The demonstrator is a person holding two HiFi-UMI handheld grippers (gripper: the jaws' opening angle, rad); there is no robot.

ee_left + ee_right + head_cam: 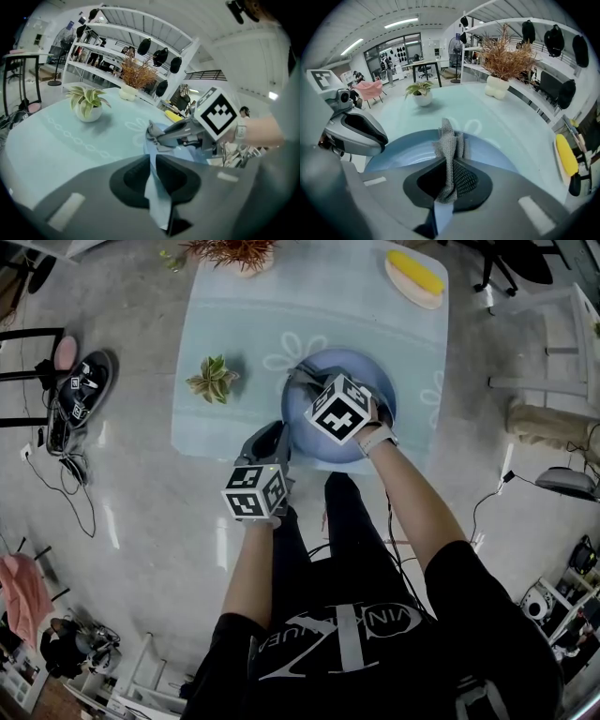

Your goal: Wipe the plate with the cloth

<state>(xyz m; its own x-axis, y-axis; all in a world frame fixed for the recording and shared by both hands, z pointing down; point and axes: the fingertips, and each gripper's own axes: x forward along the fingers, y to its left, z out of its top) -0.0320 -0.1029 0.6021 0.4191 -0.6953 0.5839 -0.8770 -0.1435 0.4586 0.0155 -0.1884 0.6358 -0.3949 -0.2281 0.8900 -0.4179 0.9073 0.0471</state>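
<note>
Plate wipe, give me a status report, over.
Left gripper shut on plate, at its rim. Right gripper shut on grey cloth, over the plate. Potted plant stands apart, nothing in the way.

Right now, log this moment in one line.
left claw: shut on round blue plate rim | right claw: shut on grey mesh cloth | cloth: over plate

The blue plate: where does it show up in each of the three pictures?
Head view: blue plate at centre, by the table's near edge.
Left gripper view: bottom centre, rim clamped in the left gripper.
Right gripper view: lower middle, beneath the grey cloth.
Shared landmark: small potted plant.
</note>
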